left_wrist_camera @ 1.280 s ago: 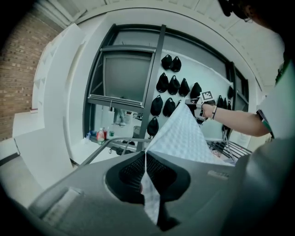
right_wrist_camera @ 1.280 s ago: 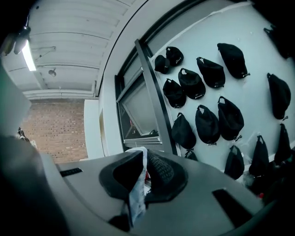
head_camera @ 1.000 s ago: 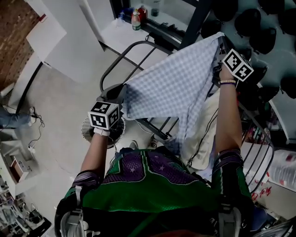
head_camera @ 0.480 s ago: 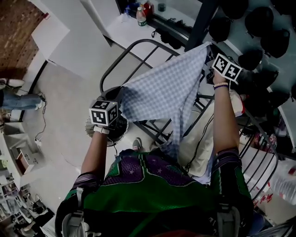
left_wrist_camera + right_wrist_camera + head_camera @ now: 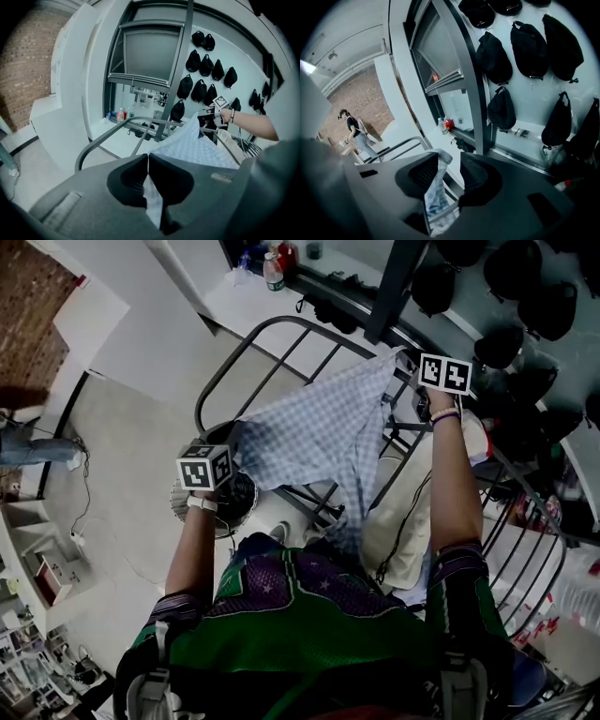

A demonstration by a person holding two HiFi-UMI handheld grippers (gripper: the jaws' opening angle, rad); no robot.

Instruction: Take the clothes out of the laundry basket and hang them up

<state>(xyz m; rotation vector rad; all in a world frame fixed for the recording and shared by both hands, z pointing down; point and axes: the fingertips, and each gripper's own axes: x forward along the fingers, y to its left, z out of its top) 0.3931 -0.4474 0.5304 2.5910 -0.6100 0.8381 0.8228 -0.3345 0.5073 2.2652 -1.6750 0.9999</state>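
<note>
My left gripper (image 5: 148, 159) clamps the cloth (image 5: 319, 432). My right gripper (image 5: 450, 159) has just been opening, cloth loose between its jaws. I'd drape it evenly over the rail (image 5: 90, 146), probably just below.

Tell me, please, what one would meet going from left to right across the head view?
Brick wall → left gripper → checked cloth → right gripper → black caps on the wall.

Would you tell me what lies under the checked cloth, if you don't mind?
The dark metal rack: its bars emerge below the checked cloth, beside a cream garment. The rack's middle section is covered, so anything hanging there cannot be seen.
</note>
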